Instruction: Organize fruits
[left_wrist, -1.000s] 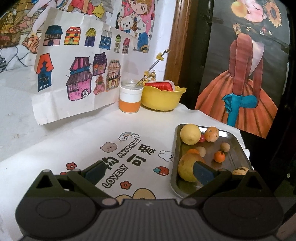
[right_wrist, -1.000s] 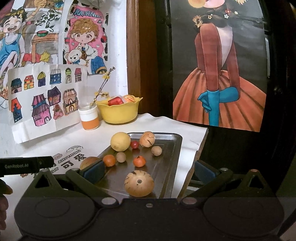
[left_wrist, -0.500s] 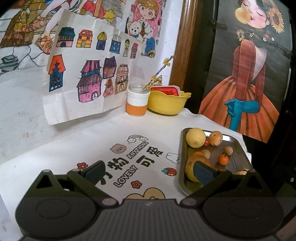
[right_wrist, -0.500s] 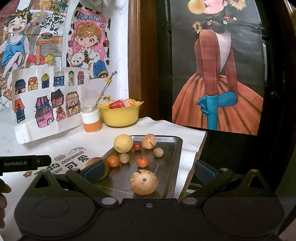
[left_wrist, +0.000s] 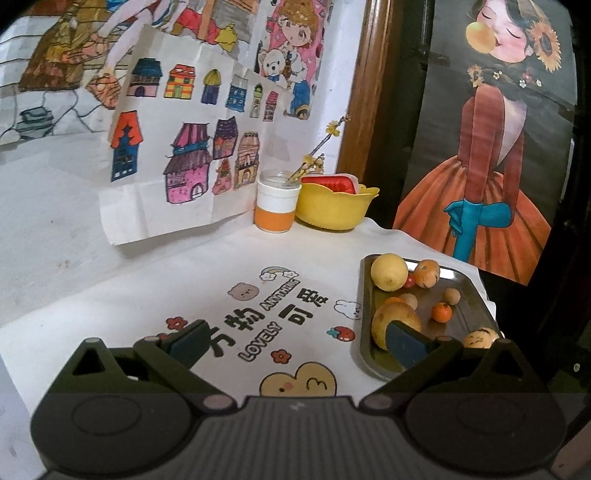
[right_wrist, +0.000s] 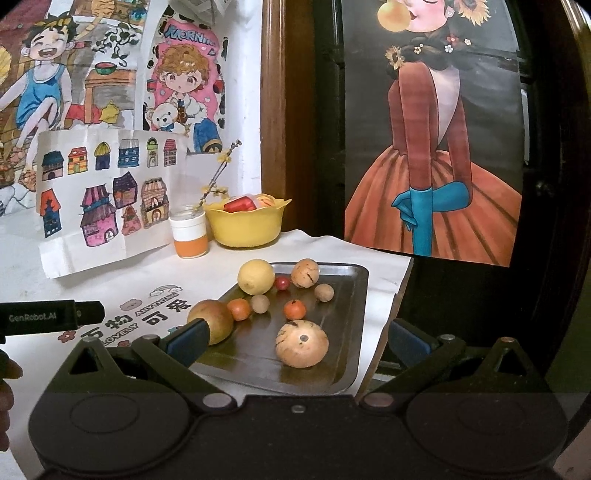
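Two grippers are held above the table with fingers spread wide and nothing gripped; the left gripper (left_wrist: 295, 341) is positioned over the printed tablecloth (left_wrist: 229, 280), the right gripper (right_wrist: 297, 338) over the near end of the metal tray (right_wrist: 352, 332); nine fruits are counted on the tray, including a yellow lemon (right_wrist: 256, 276) at the far left corner, a large speckled fruit (right_wrist: 302, 343) nearest the right gripper and a brownish pear (right_wrist: 211, 320) at the left rim; a yellow bowl (right_wrist: 246, 223) is seen by the wall, beside an orange-and-white jar (right_wrist: 190, 236)
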